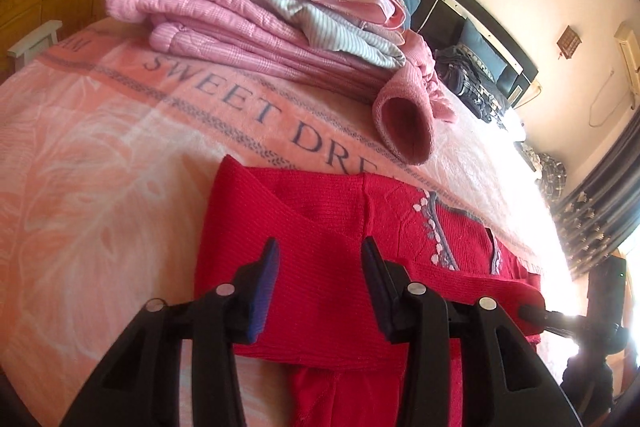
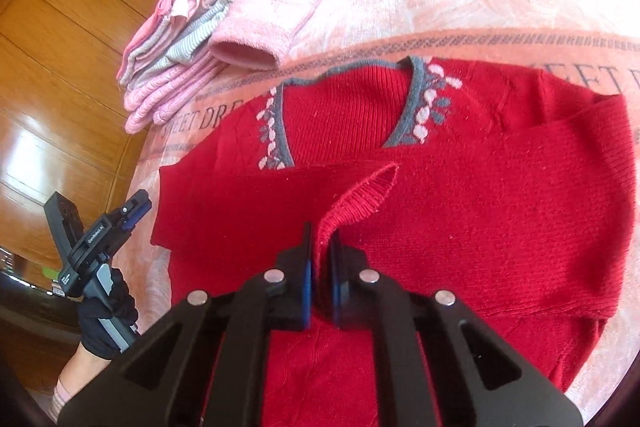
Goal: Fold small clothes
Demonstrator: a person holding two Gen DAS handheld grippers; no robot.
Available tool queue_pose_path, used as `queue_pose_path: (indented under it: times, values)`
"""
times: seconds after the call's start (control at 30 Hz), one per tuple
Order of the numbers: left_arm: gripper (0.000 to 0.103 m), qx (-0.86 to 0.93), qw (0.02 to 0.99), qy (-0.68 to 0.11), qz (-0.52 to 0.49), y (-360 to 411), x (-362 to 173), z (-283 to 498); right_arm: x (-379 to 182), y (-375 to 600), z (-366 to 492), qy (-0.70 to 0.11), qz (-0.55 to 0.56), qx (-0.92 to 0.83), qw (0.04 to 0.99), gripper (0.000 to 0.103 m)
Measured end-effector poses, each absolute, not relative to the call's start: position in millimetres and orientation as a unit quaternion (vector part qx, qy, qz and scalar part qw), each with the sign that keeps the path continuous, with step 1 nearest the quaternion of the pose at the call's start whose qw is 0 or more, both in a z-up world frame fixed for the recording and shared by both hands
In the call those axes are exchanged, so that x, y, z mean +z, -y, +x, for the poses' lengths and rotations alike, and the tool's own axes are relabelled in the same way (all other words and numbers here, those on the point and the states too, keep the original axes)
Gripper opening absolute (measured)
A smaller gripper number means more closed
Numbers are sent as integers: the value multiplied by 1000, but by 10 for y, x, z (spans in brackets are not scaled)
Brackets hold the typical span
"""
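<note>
Being clamped by right gripper (image 2: 320, 247): red knit sweater's ribbed sleeve cuff (image 2: 360, 199), for folding across; left gripper (image 1: 320, 259) is being held apart, empty.

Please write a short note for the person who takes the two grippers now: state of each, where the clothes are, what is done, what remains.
Left hand-held gripper: open, over the red sweater, holding nothing.
Right hand-held gripper: shut on the sleeve cuff, which lies across the sweater's front.
The sweater lies flat, neck away from you, on the pink blanket.
Done: folded pile behind it; both sleeves look folded in.
Left: release the cuff, fold the body, stack it. A loose pink garment also waits.
</note>
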State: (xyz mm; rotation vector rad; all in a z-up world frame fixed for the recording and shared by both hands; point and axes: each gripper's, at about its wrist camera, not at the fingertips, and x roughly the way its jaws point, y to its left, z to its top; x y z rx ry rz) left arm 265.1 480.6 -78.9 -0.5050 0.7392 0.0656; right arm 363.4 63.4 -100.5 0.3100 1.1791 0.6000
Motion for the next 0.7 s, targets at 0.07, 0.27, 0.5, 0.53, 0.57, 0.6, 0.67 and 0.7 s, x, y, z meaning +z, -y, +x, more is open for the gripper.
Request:
queue_pose_path:
  times: [0.07,0.27,0.5,0.53,0.57,0.6,0.67,0.7]
  values:
    - [43,29,903,-354,-240,-4758,-774,2666,-859,-484,3634,-527,137,273,793,5]
    - [43,18,908,-366,-205,-4490,-802,2741,-589,113,3631,-494,152,248,819,5]
    - [44,23,899,-409,-152,-4138,-976,2901,-822,621,3649,-510,170,203,818,6]
    - [44,30,895,-420,-144,-4100,-1028,2924,-900,639,3650,-518,164,197,816,6]
    - [44,37,891,-431,-139,-4081,-1088,2939,-990,646,3650,-528,159,191,812,6]
    - [44,42,887,-439,-139,-4073,-1146,2947,-1085,650,3652,-536,160,186,808,7]
    - [44,47,883,-447,-134,-4050,-1218,2948,-1271,639,3660,-555,152,172,800,11]
    - [45,48,885,-445,-126,-4031,-1222,2945,-1348,621,3658,-566,141,162,796,16]
